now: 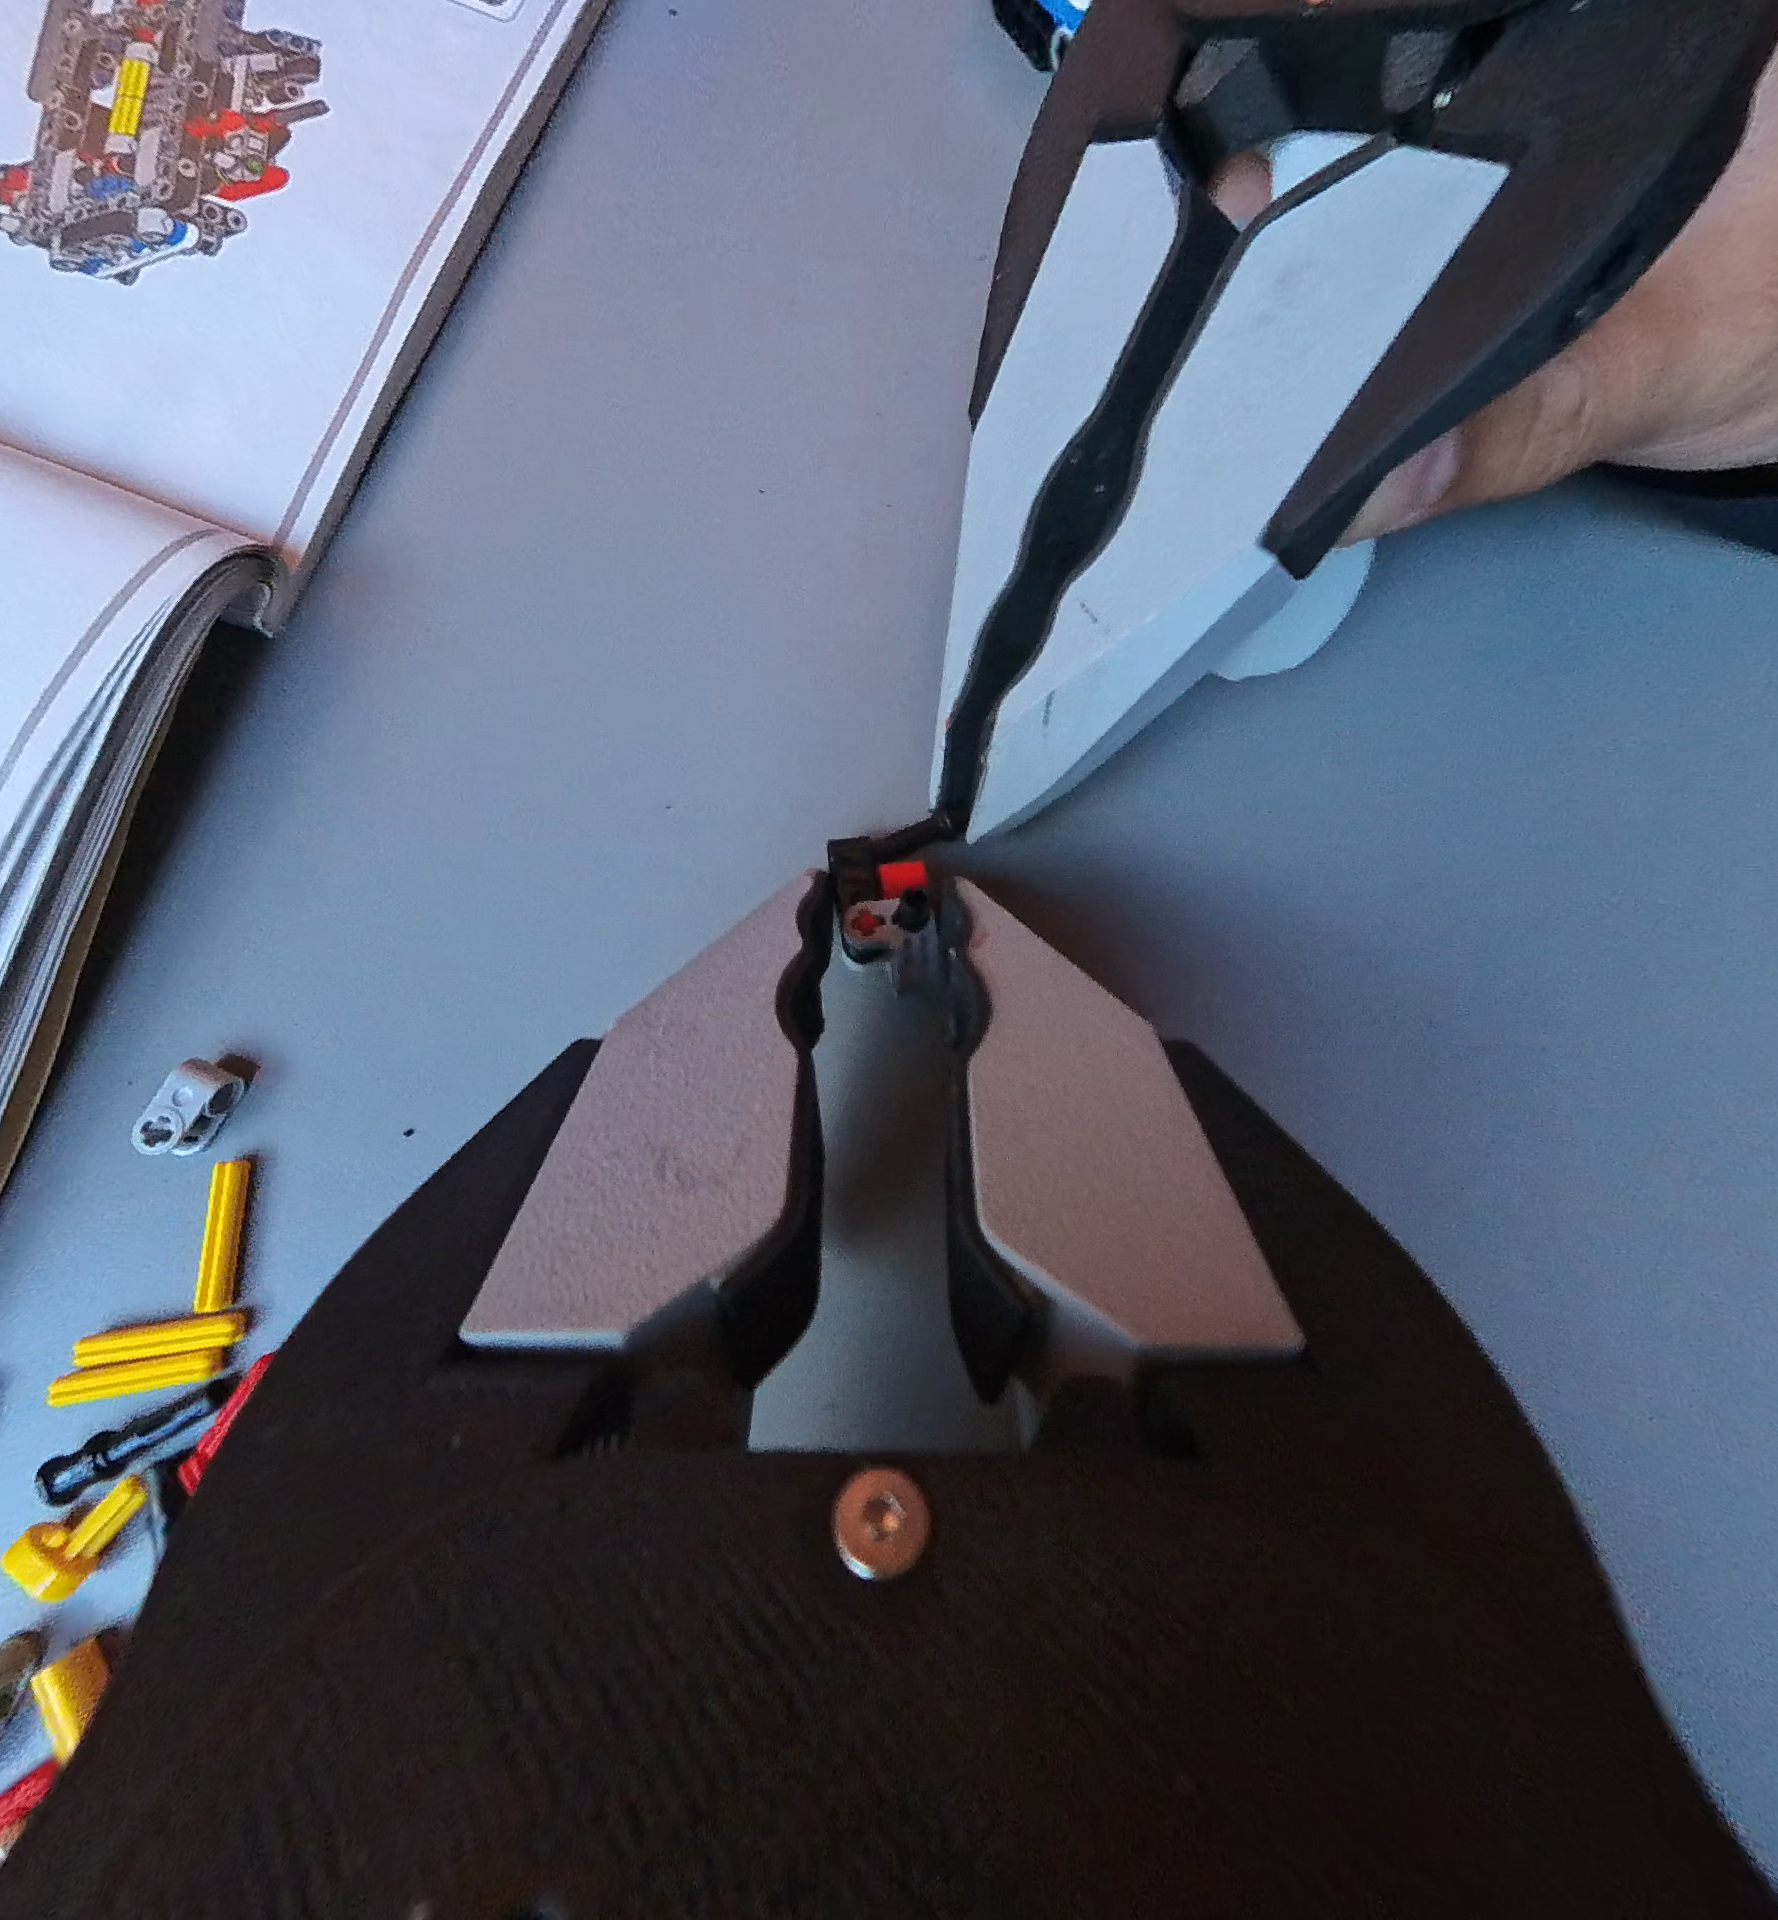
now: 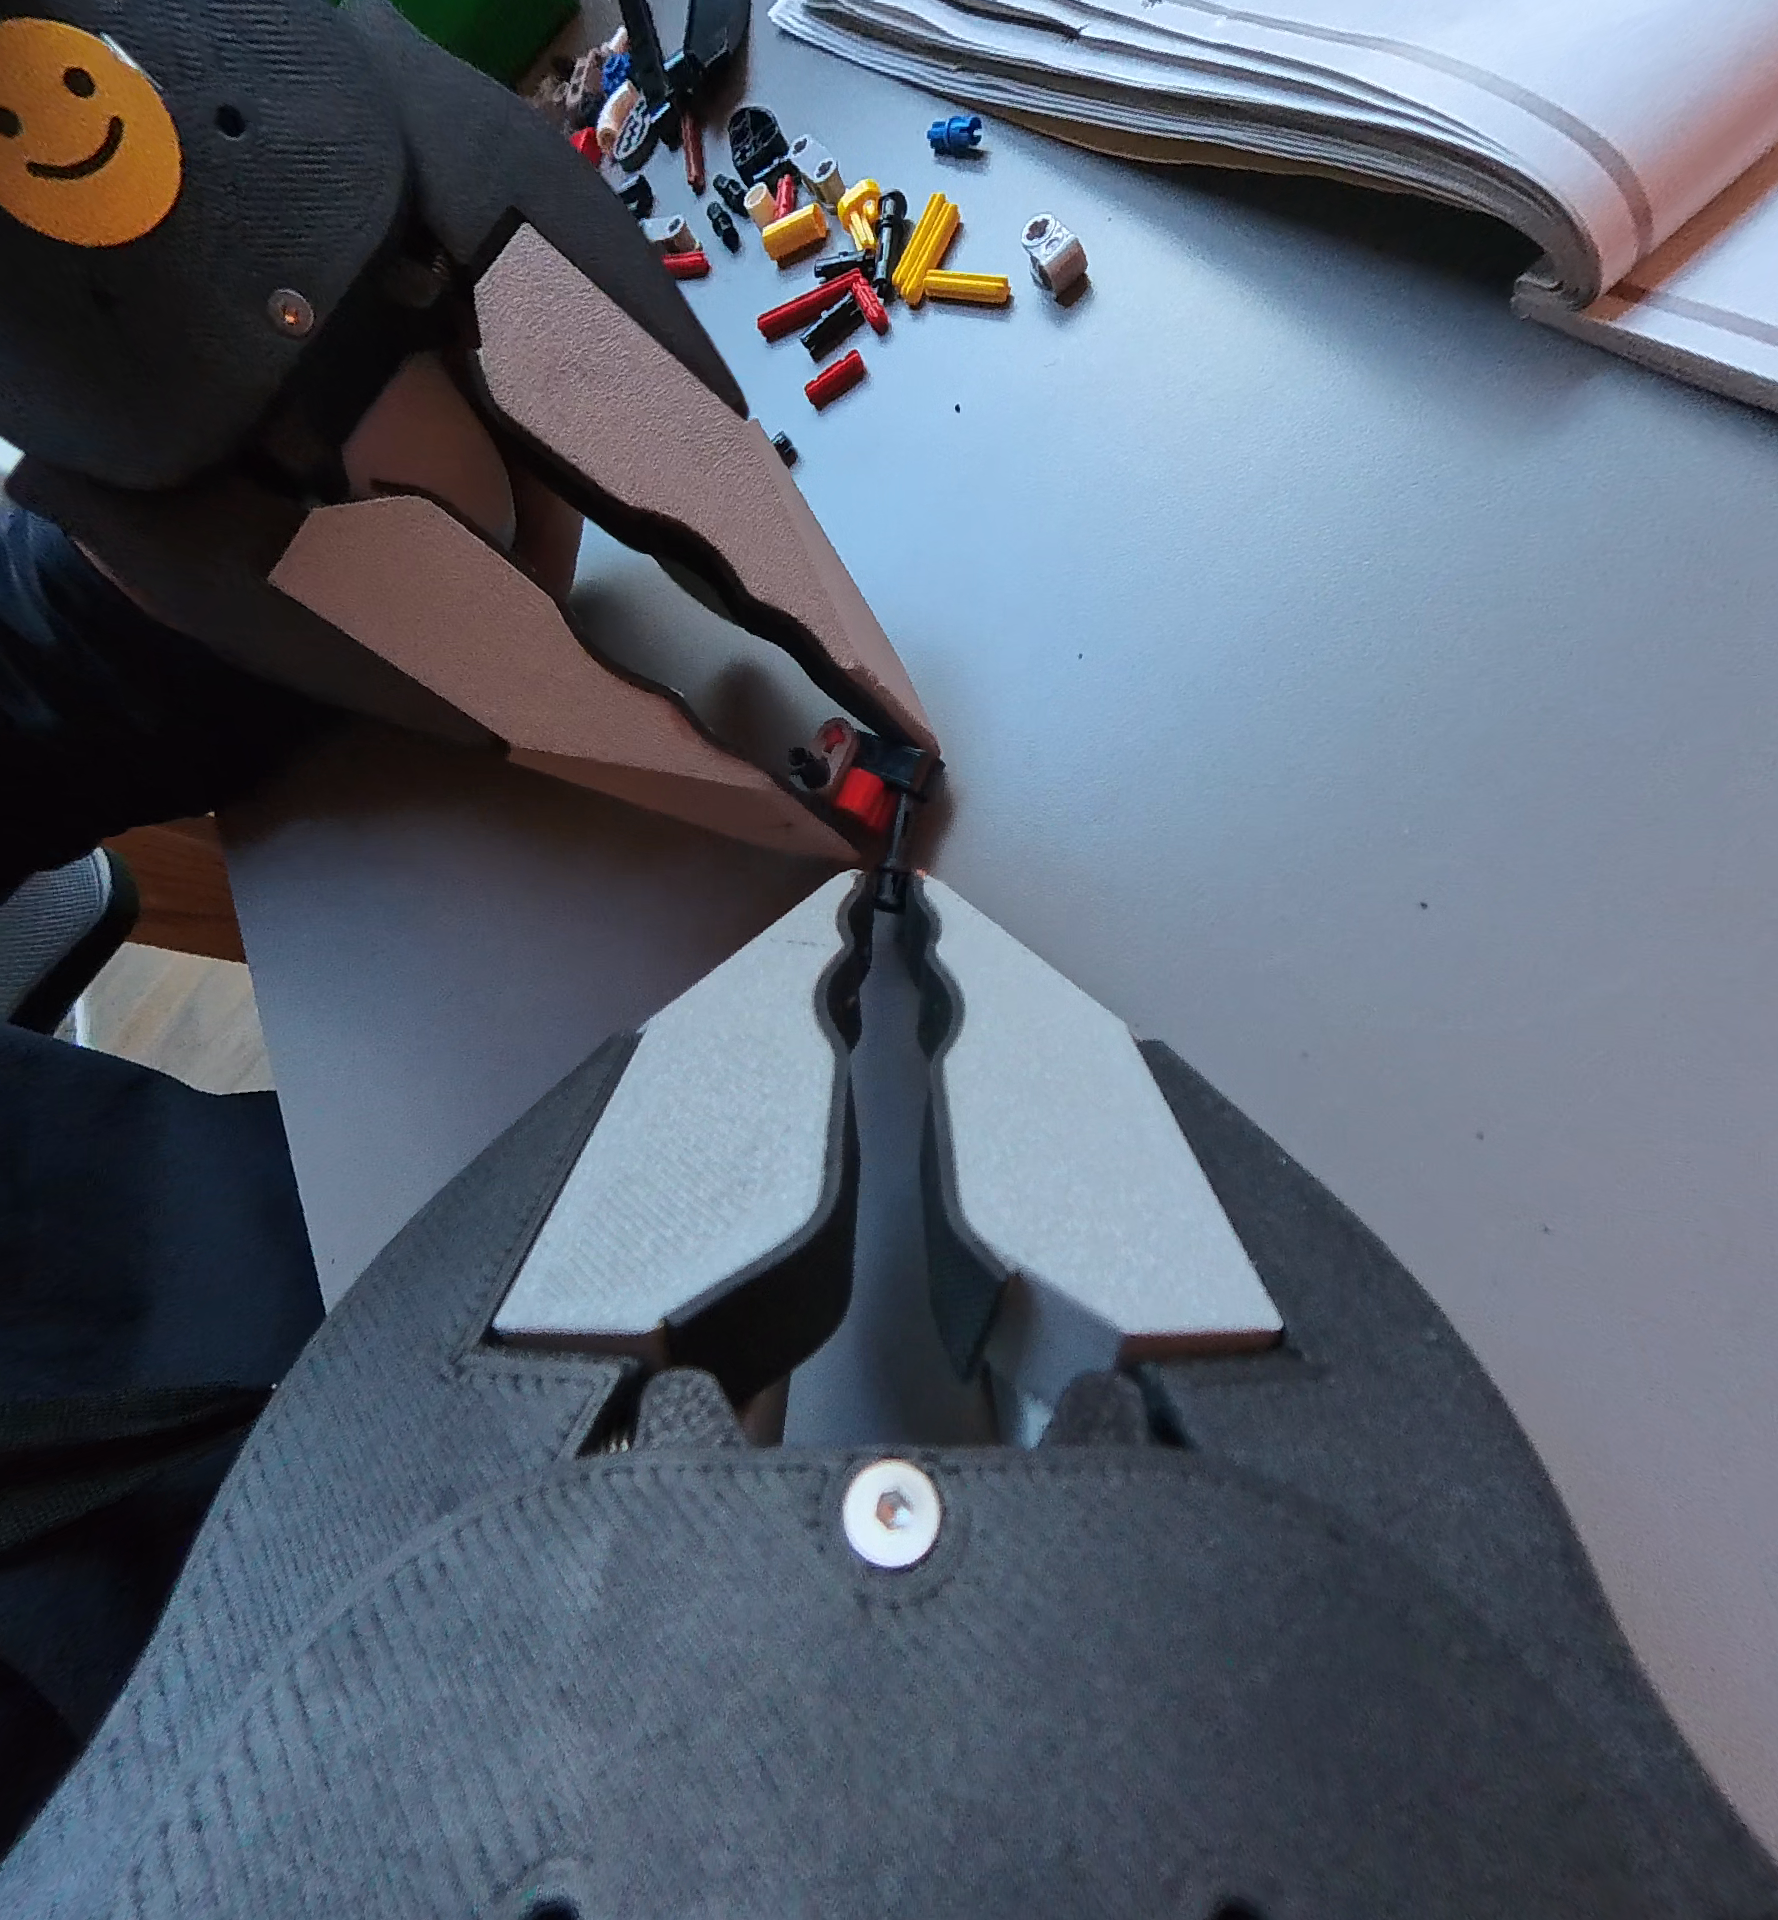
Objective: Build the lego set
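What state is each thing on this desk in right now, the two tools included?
Left tool: clamped on a small assembly of red, black and grey pieces.
Right tool: pinching a black pin that meets the assembly.
Instruction booklet: lying open.
Loose building pieces: scattered on the grey desk.

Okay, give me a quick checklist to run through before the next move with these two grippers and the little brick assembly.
1. Left gripper clamps the small black, red and grey brick assembly: ok.
2. Right gripper pinches the thin black pin: ok.
3. Pin tip meets the assembly: ok.
4. Pin fully seated: cannot tell.
5. Grey table around the fingertips free of loose yellow, red and black parts: ok.
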The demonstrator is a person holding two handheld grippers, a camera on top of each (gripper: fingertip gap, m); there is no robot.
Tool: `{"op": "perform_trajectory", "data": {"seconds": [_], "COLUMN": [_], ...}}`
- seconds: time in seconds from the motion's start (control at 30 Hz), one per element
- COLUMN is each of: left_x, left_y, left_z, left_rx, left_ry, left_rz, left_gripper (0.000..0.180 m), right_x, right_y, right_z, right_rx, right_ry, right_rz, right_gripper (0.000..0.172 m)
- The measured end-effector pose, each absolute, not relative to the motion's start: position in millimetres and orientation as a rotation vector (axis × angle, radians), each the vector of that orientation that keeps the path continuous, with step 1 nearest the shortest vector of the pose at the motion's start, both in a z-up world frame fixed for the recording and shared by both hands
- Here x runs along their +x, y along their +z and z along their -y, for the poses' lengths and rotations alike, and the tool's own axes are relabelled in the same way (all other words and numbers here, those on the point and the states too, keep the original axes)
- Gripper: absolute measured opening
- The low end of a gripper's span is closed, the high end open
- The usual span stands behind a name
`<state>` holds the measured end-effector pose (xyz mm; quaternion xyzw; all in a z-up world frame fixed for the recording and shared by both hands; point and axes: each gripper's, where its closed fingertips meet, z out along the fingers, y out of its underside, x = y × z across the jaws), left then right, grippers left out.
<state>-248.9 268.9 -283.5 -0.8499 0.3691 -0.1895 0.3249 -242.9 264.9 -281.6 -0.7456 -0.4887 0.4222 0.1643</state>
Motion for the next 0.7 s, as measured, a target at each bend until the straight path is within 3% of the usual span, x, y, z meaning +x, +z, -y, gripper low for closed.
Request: {"op": "perform_trajectory", "data": {"seconds": [0.7], "left_x": [-252.3], "left_y": [-283.9], "left_z": [-271.1], "left_rx": [-2.191], "left_ry": [-0.192], "left_rz": [-0.867], "left_gripper": [0.016], "right_x": [-248.3], "right_y": [-281.3], "right_z": [-262.5], "right_rx": [-2.253], "right_ry": [1.227], "right_rz": [1.154], "right_gripper": [0.000]}}
